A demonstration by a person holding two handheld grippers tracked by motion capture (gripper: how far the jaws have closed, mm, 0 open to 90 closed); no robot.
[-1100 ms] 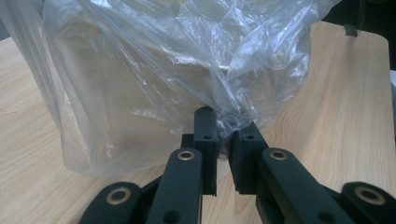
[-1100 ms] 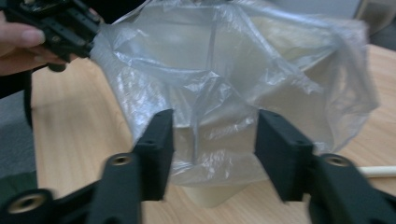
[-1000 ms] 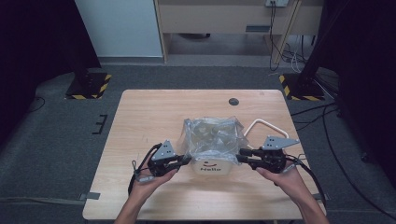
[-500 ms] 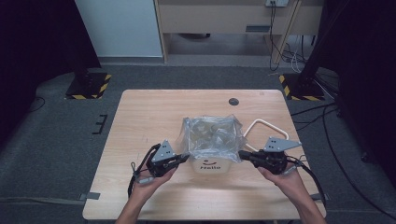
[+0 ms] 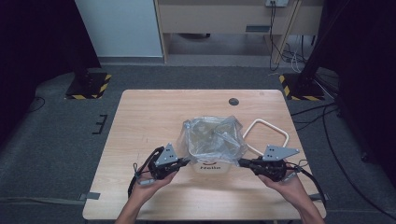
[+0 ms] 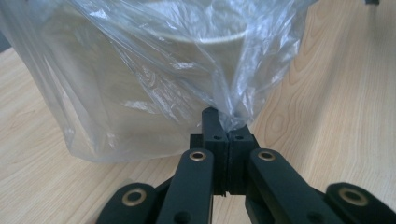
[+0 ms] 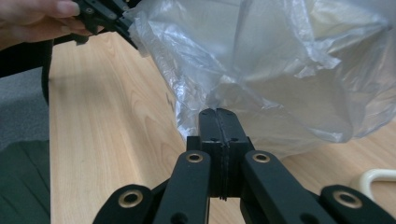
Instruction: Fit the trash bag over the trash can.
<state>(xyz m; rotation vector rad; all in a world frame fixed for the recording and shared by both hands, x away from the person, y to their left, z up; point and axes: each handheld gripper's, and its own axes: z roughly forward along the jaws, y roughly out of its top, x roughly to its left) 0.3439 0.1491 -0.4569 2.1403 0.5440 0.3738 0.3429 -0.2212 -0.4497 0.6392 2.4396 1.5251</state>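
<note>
Plastic drapes loosely over a small white bin (image 5: 212, 161) that stands near the front middle of the wooden table (image 5: 144, 116), and everything else arranges itself around that bin. From the high view, the left gripper (image 5: 186, 162) comes in at the bin's left side and the right gripper (image 5: 243, 162) at its right, each meeting the clear plastic liner (image 5: 212, 137) low on the overhang. A white loop-shaped ring (image 5: 267, 135) lies just behind and to the right of the bin, probably kept close for clamping the liner later.

In the left gripper view, the jaws stand pressed together, with a fold of liner (image 6: 154, 79) pinched at their tips, close beside the bin's wall (image 6: 205, 70). That hold looks meant to tug the film down snugly.

In the right gripper view, the jaws are likewise closed on a gathered bit of liner (image 7: 280, 70), while the left gripper (image 7: 105, 16) holds the bin's far side. Gripping opposite edges seems to be how the person keeps the film taut and even.
</note>
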